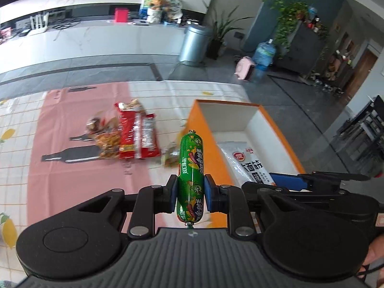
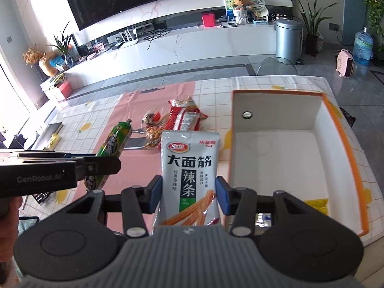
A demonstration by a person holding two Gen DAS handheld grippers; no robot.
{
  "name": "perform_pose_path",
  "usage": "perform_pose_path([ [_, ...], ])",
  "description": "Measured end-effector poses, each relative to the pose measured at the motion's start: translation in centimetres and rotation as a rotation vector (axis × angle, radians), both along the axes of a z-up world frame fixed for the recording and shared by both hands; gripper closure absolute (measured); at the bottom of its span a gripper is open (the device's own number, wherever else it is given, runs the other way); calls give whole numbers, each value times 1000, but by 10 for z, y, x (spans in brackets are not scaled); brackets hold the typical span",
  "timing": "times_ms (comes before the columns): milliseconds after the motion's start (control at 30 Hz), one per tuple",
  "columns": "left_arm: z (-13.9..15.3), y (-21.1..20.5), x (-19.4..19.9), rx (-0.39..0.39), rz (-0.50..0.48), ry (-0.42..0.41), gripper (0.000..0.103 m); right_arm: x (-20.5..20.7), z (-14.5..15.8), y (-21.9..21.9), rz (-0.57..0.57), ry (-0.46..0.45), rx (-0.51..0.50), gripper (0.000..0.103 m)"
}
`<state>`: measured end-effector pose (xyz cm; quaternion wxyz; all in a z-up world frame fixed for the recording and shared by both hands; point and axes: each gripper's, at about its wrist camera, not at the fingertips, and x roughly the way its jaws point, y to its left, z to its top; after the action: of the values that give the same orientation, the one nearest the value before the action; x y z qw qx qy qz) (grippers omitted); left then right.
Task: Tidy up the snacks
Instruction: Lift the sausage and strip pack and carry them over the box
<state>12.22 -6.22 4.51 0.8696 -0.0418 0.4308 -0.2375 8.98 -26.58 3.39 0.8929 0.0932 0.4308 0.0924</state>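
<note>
Green sausage stick [image 1: 191, 177] sat pinched in my left tongs [image 1: 189, 195], pads on both sides of its lower half, clear of the worktop [image 1: 72, 180]. White-grey spicy-strip packet [image 2: 189, 180] sat pinched in my right tongs [image 2: 188, 198] the same way, pads on its two long edges.

Landmark was the orange-rimmed box [image 2: 345, 148]. Both items hung just left of its near-left corner, packet nearer the box wall than the sausage. Box floor looked mostly bare; a yellow thing [image 2: 316, 207] and a small wrapper lay at its near edge. The pile of red and brown packs [image 2: 182, 120] was further left of the box, untouched on the pink strip.

Orientation: sausage long axis ran along the tongs' line, far tip away from me and toward the pile, clipped end toward my palm. Packet long axis ran the same way, sealed top edge pointing away, print upright to the camera.

How I judged the drop should go: shift both right until fully over the box interior, clear the orange rim first, lower close to the floor, then release one at a time. Packet should lie flat, sausage parallel to the long wall so it couldn't roll. Grip on the sausage was below its middle, so I'd avoid fast swings.
</note>
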Motion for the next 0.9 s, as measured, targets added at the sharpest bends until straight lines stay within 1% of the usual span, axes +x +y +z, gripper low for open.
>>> perform_pose_path([
  [100, 7, -27, 1, -2, -54, -6, 78, -1, 8, -25, -17, 11, -15, 58],
  [167, 8, -47, 2, 5, -96, -8, 78, -1, 11, -41, -32, 21, -48, 58],
  [233, 8, -67, 6, 3, -141, 6, 78, 0, 11, -58, -42, 37, -78, 58],
  [300, 3, -88, 14, 13, -179, 27, 78, 2, 7, -76, -51, 67, -85, 58],
  [400, -7, -117, 25, 75, -218, 42, 78, 10, -5, -98, -64, 117, -91, 58],
  [567, -34, -147, 39, 163, -249, 90, 78, 23, -28, -120, -61, 175, -81, 58],
  [800, -65, -178, 57, 314, -296, 115, 78, 56, -66, -125, -9, 229, -155, 58],
  [900, -78, -186, 68, 348, -304, 161, 78, 68, -80, -128, 9, 256, -158, 58],
])
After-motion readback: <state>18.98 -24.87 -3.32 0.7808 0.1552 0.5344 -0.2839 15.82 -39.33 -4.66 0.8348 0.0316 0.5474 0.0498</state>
